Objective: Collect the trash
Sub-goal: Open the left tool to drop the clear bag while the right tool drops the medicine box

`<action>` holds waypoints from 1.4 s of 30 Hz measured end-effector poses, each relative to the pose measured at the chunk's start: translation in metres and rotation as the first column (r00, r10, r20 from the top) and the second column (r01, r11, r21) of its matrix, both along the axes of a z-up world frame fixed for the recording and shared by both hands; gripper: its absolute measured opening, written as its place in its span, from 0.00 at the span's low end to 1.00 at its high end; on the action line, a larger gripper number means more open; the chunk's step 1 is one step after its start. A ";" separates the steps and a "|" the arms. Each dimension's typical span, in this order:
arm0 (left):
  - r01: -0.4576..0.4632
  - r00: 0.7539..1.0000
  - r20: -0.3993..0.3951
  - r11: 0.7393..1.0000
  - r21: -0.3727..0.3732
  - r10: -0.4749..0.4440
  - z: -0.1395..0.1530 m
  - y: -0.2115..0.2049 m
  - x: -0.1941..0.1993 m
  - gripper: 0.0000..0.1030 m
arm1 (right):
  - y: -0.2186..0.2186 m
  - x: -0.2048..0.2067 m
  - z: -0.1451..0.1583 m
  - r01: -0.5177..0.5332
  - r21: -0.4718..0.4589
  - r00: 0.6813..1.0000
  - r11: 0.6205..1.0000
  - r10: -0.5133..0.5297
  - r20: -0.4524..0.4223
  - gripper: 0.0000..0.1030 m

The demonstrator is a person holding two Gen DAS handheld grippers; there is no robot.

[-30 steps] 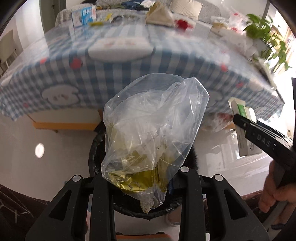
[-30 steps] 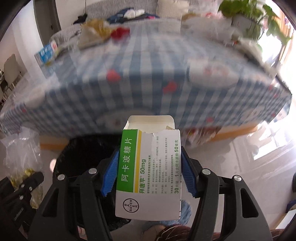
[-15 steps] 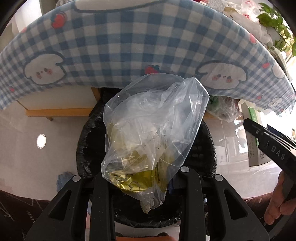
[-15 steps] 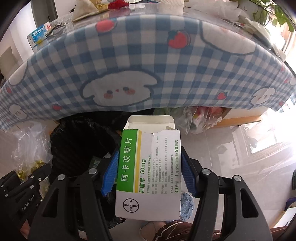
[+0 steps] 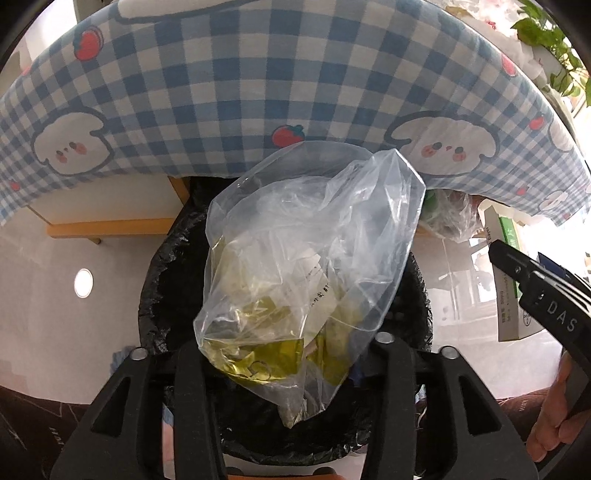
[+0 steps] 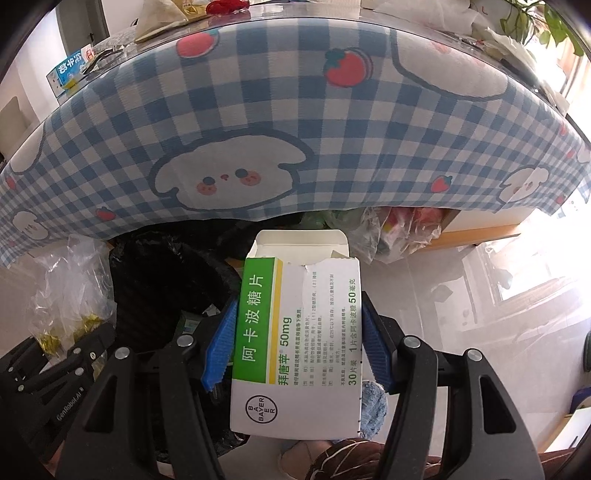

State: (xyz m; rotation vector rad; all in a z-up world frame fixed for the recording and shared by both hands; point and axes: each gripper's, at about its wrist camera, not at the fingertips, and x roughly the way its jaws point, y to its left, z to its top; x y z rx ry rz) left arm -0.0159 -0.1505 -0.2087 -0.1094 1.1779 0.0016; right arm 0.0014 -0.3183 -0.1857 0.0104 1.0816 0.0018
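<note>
My left gripper [image 5: 286,354] is shut on a clear plastic bag [image 5: 306,258] with yellow wrappers inside, held above a black-lined trash bin [image 5: 166,266]. My right gripper [image 6: 297,343] is shut on a white and green medicine box [image 6: 295,339] with a torn open top, held just right of the bin [image 6: 159,280]. The box and right gripper also show at the right of the left wrist view [image 5: 506,295]. The bag shows at the left of the right wrist view [image 6: 70,291].
A table with a blue checked cloth [image 6: 295,122] overhangs the bin. Loose trash lies on the table top [image 6: 162,18]. Other filled plastic bags [image 6: 399,229] sit under the table. The floor [image 6: 461,295] is glossy white tile.
Both grippers have dropped lower and closer to the bin, so the cloth edge now fills the top of both views. Both still hold their items.
</note>
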 end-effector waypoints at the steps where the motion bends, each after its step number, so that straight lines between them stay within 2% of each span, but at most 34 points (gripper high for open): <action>1: -0.001 1.000 0.004 1.000 0.006 0.001 0.000 0.002 -0.001 0.50 | 0.001 0.001 0.001 -0.002 0.000 1.000 1.000 0.002 0.001 0.57; 5: -0.021 1.000 0.023 1.000 0.016 0.021 0.004 0.012 -0.001 0.67 | 0.008 0.002 0.003 -0.016 -0.009 1.000 1.000 0.016 0.006 0.57; 9: -0.035 0.998 0.052 0.999 0.012 0.034 0.015 0.026 -0.005 0.80 | 0.016 0.002 0.006 -0.023 -0.009 1.000 1.000 0.023 0.012 0.57; 14: -0.056 0.992 0.112 0.997 0.052 0.050 0.033 0.047 -0.011 0.94 | 0.028 -0.002 0.010 -0.024 0.000 0.999 1.000 0.024 0.021 0.57; 17: -0.080 0.990 0.122 0.994 0.071 0.071 0.039 0.062 -0.013 0.94 | 0.040 -0.007 0.011 -0.031 0.002 0.999 1.000 0.031 0.020 0.57; 28: -0.127 0.987 0.103 0.991 0.038 0.122 0.045 0.121 -0.020 0.94 | 0.094 -0.019 0.008 -0.087 -0.006 0.996 0.996 0.087 0.018 0.57; 42: -0.123 0.984 0.135 0.991 0.050 0.115 0.065 0.162 -0.032 0.94 | 0.142 -0.023 0.012 -0.131 0.012 0.991 0.991 0.131 0.022 0.57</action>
